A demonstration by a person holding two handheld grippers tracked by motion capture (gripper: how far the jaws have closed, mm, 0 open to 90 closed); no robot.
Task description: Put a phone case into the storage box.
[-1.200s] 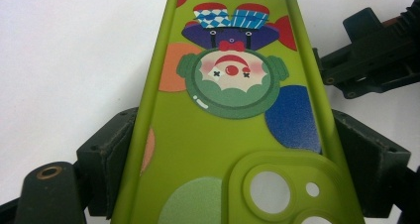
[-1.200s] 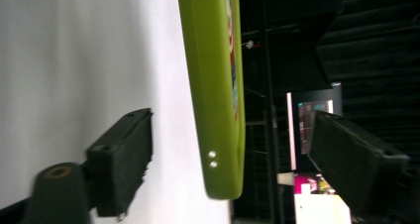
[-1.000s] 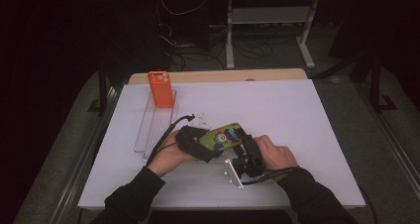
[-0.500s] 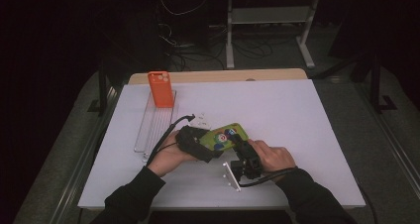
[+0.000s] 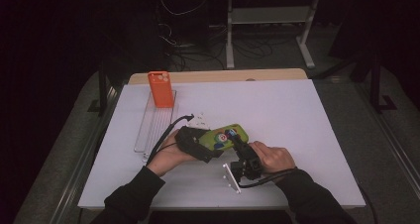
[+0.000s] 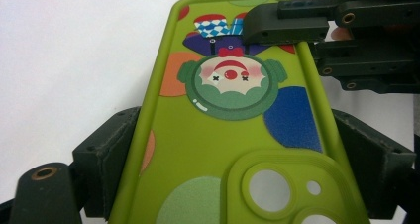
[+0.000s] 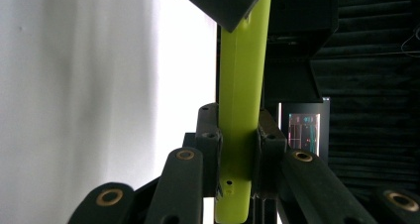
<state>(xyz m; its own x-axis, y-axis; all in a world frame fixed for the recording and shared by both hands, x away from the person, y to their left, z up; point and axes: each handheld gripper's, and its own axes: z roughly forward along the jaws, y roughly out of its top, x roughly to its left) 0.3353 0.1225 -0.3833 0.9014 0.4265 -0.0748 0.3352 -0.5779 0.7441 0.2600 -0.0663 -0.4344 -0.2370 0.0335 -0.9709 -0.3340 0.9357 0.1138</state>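
The right tool point(image 5: 236, 140) has just been closing and now clamps the far end of the green phone case point(image 5: 225, 135); the left tool point(image 5: 205, 145) has begun loosening on its edges. Case held above the surface point(image 5: 297, 115), handover likely.

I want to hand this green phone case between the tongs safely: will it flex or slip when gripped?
The green phone case looks soft and rubbery, so it probably bends a little under squeeze. Its matte skin likely grips well. The right tongs pinch its thin edge and the left tongs flank its sides, so it seems light.
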